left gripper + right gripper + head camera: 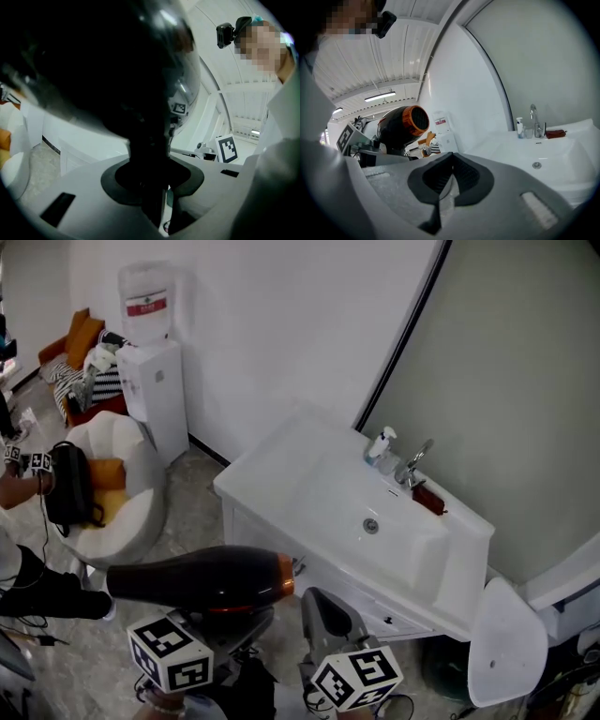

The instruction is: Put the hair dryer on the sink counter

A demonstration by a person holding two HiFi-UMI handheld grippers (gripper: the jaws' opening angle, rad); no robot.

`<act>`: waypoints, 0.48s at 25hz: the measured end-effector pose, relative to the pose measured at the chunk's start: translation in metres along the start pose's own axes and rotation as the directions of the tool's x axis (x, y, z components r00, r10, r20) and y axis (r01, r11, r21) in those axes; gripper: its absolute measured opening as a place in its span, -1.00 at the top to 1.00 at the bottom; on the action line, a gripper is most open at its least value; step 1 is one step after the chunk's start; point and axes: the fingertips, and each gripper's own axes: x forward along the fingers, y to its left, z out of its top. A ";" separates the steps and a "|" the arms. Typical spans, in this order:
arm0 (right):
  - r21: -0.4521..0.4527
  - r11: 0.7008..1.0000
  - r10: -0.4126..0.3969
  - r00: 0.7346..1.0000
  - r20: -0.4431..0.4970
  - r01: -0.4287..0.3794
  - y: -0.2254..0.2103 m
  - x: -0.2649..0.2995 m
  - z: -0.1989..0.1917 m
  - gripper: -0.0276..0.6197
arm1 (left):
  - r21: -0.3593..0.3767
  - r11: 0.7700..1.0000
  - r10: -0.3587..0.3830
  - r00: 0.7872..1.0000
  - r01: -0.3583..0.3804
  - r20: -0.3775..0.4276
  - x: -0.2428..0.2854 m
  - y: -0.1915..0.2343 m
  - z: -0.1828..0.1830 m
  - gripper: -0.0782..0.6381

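Found the left gripper (152, 178) clamped on the handle of a black hair dryer (197, 577); barrel level above the jaws, orange-ringed end turned toward the white sink counter (281, 474), held in the air short of it. Found the right gripper (449, 180) just beside, jaws pressed together on nothing. Noted both pointing about level at the counter. Beyond, noted a faucet (412, 463) and soap bottle (380, 446) at the basin's back edge. Farthest, saw a water dispenser (155, 395) with a red label (147, 306); print too small to read.
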 end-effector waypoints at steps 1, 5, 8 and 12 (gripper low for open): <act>0.005 1.000 0.006 1.000 -0.002 -0.006 -0.007 0.005 0.002 0.92 | -0.002 1.000 0.005 1.000 -0.005 0.002 0.007 0.003 0.004 0.42; 0.005 1.000 0.025 1.000 -0.003 -0.025 -0.030 0.022 0.013 0.92 | -0.019 1.000 0.025 0.999 -0.025 0.021 0.032 0.016 0.019 0.42; -0.004 1.000 0.027 1.000 0.000 -0.027 -0.048 0.032 0.022 0.92 | -0.019 0.999 0.031 0.999 -0.030 0.026 0.052 0.023 0.029 0.42; 0.004 1.000 0.024 1.000 -0.008 -0.024 -0.070 0.039 0.025 0.92 | -0.011 1.000 0.029 1.000 -0.029 0.011 0.075 0.027 0.035 0.42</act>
